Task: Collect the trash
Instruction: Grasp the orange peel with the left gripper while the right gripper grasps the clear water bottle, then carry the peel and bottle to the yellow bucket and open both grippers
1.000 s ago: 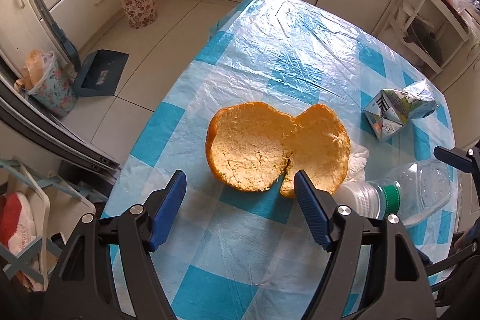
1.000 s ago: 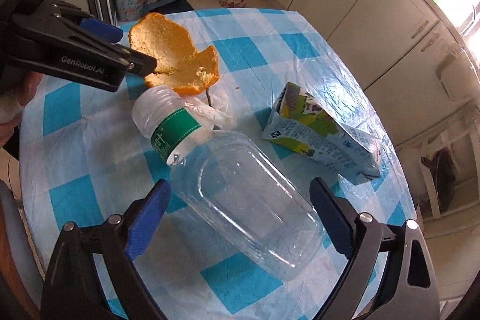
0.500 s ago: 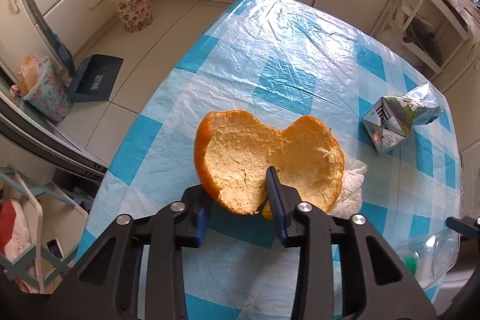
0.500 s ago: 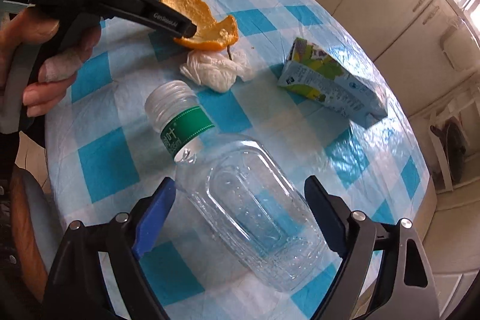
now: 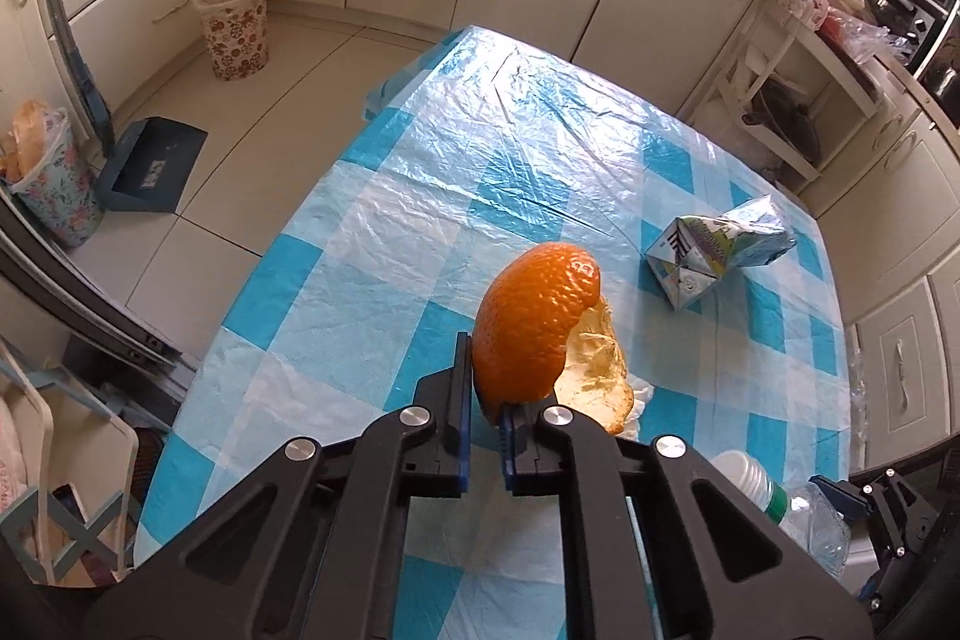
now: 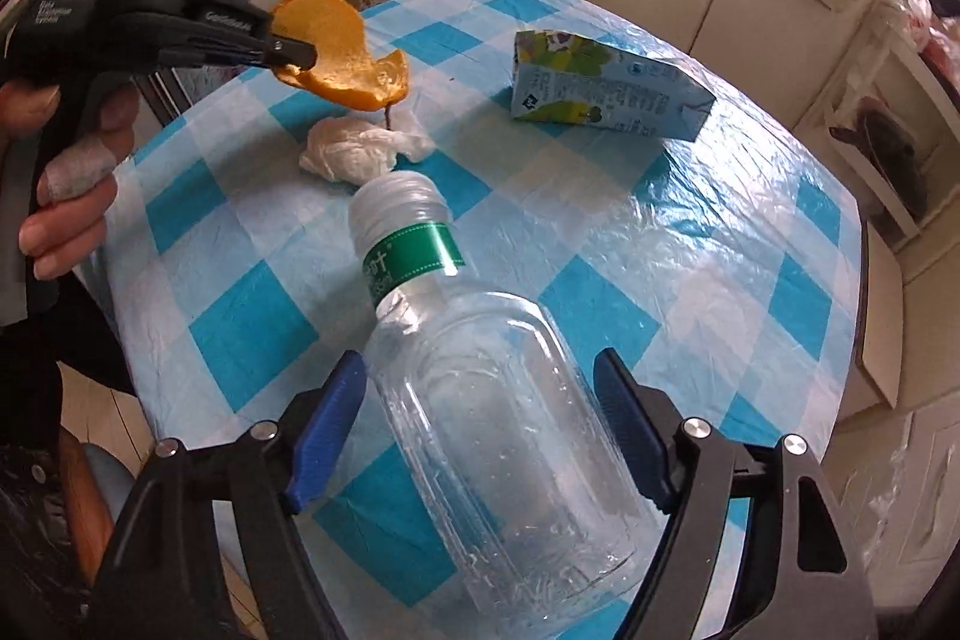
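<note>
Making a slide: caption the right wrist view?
Right claw straddles clear bottle; left claw lifts orange peel.

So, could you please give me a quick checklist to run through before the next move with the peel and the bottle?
1. Left gripper shut on orange peel: ok.
2. Peel lifted off the tablecloth: ok.
3. Right gripper astride the plastic bottle, jaws just been closing: ok.
4. Pads pressing on the bottle: not ok, gaps show.
5. Tissue and carton collected: not ok, both on the table.
6. Bin path clear: cannot tell.
</note>
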A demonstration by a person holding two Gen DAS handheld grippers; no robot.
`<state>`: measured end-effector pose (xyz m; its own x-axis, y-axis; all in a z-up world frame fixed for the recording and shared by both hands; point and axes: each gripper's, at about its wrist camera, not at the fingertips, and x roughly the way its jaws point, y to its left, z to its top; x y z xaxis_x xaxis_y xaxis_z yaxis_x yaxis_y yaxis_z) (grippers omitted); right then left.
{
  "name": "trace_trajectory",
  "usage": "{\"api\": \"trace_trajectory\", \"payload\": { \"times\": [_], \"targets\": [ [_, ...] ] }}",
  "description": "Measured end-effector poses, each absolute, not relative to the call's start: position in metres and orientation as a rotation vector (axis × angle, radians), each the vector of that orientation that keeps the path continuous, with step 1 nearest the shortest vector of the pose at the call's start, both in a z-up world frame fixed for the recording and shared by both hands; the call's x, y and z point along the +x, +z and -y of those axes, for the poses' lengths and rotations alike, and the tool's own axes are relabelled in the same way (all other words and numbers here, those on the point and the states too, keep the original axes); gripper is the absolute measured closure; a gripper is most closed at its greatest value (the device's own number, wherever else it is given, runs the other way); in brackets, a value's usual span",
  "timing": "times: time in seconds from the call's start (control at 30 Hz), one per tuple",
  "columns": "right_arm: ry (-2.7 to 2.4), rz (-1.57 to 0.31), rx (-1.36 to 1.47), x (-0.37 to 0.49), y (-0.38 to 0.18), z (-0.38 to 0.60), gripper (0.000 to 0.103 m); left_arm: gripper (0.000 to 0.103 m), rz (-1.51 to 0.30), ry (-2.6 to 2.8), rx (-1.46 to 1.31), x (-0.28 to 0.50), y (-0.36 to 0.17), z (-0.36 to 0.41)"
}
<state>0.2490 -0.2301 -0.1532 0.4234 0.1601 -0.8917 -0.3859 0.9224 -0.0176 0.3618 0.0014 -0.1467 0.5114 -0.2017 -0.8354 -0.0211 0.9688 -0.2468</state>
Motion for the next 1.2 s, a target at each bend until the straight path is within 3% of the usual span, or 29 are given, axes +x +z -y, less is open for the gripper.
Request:
{"api": "trace_trajectory", "payload": {
  "times": [0.13, 0.6, 0.83, 1.2],
  "targets": [
    [0.299, -1.077, -0.098, 0.245, -0.145, 0.251, 0.043, 0.096, -0.994, -0.167, -0.287, 0.35, -0.136, -0.007],
    [0.233, -1.056, -0.038, 0.218, -0.143, 0.259, 0.045, 0.098, -0.832, -0.399, -0.392, 0.306, -0.088, -0.007],
    [0.174, -1.056, -0.069, 0.205, -0.155, 0.256, 0.048, 0.097, -0.845, -0.432, -0.225, 0.283, -0.082, 0.034],
    [0.196, -0.969, 0.495, 0.169, -0.157, 0.318, 0.048, 0.097, -0.774, -0.373, 0.042, 0.229, -0.073, 0.091]
  ]
}}
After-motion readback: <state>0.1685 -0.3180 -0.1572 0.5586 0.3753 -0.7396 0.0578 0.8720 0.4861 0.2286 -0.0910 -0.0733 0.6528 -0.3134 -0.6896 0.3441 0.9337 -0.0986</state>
